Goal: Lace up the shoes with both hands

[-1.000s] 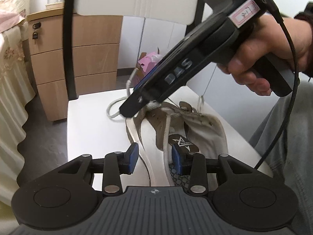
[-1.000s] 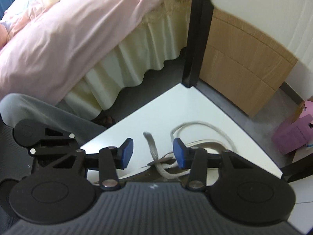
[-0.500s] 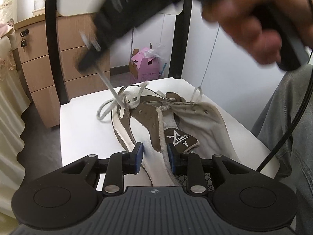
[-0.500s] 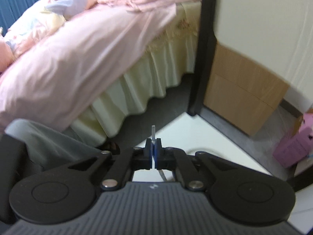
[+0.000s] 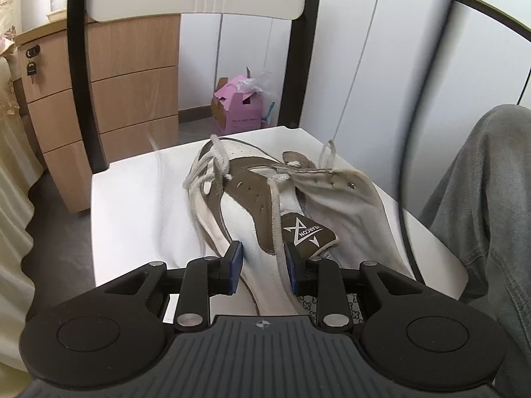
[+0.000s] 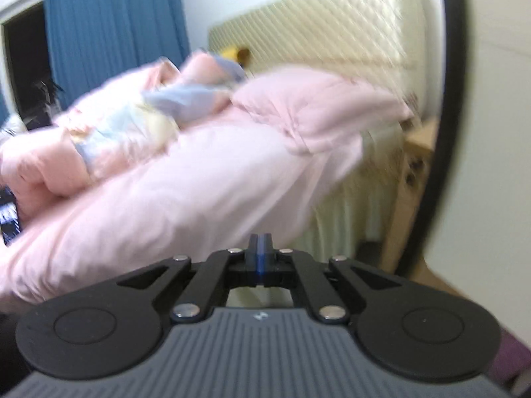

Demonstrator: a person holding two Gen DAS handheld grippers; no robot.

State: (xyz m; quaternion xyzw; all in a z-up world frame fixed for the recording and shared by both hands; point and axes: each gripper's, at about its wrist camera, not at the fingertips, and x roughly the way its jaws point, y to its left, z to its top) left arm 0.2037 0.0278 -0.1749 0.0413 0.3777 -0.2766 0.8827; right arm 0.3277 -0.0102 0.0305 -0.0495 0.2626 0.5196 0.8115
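On the chair seat (image 5: 132, 219), the left hand-held gripper (image 5: 263, 265), jaws just narrowed, clamps the shoe (image 5: 332, 195) beside its lace (image 5: 275, 205); the right hand-held gripper (image 6: 260, 248), pinched closed, showing no lace, should pull smoothly.

Shoe (image 5: 298, 205): white and brown, lying on white chair seat (image 5: 139, 219), heel end nearest the tongs, toe pointing away.
Left gripper (image 5: 262, 267): blue pads either side of the shoe's collar wall, pressing on it.
Lace (image 5: 277, 212): running from the eyelets back between the pads; loose loops at far toe end.
Tongue label (image 5: 303, 230): just beyond right pad.
Drawer unit (image 5: 109, 99): far left.
Pink box (image 5: 237, 111): beyond the seat.
Trouser leg (image 5: 488, 205): right.
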